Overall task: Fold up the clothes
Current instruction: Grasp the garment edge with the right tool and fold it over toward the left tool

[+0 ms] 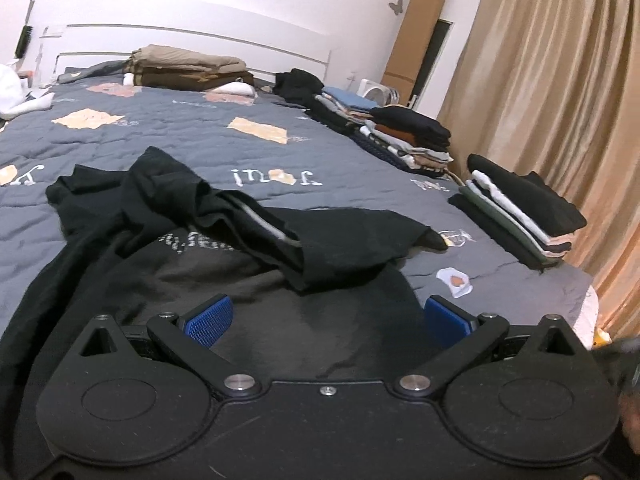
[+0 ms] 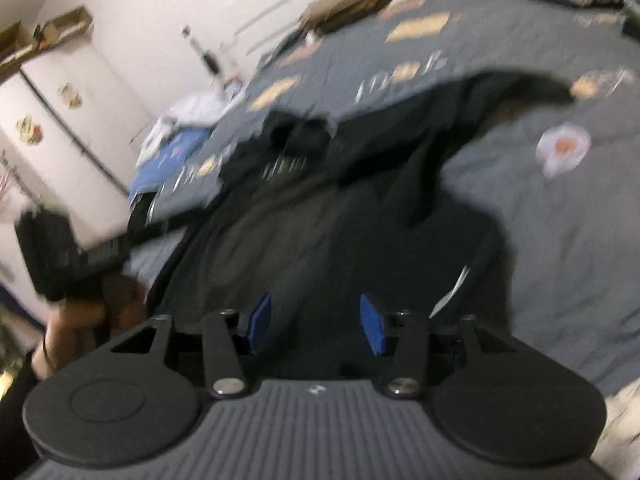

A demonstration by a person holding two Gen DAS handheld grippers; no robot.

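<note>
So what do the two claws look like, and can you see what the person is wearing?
Both claws are black with blue, bumpy-textured pads, silver bolts and round discs on each side. The left claw has a smooth black body. The right claw has a grey ribbed body with a small white mark. The hand beside it wears a black sleeve.
</note>
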